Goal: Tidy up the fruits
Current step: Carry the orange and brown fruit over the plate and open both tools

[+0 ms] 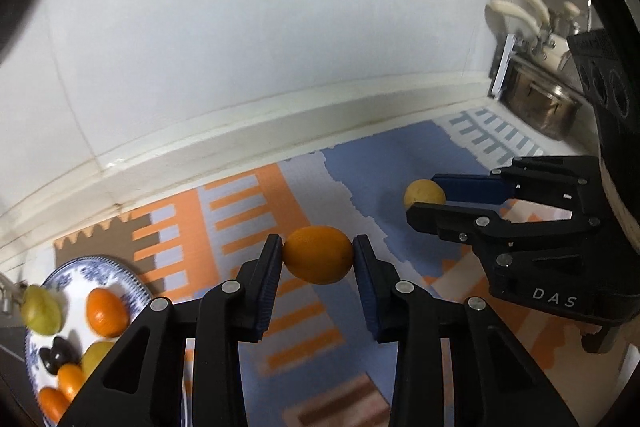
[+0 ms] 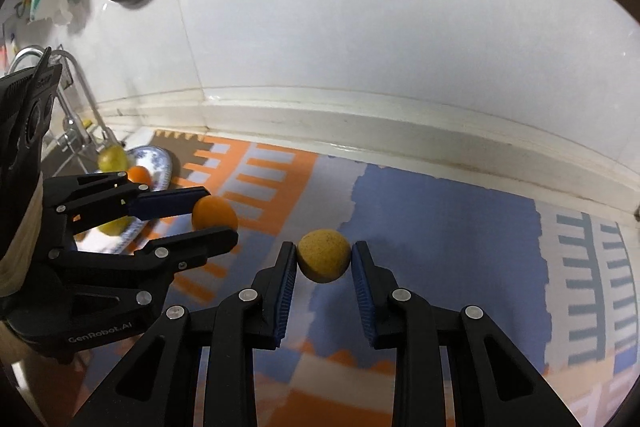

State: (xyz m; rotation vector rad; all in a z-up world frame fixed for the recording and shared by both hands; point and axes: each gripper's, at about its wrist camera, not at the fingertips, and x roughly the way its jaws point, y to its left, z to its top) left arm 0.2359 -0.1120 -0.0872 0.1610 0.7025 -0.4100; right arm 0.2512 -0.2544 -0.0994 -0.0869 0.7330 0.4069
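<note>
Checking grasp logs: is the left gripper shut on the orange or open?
Shut on it: the left gripper has both pads touching the orange, one on each side, above the patterned mat.

Each fisheye camera sat close behind its own fingers, looking down along them toward the white wall. The left view caught the right hand-held gripper (image 1: 426,201) at right of frame; the right view caught the left hand-held gripper (image 2: 216,217) at left. Both shared the patterned mat (image 1: 400,167) on the table.

Right gripper (image 2: 324,259) apparently pinches yellow fruit (image 2: 323,255) above mat (image 2: 440,219).
</note>
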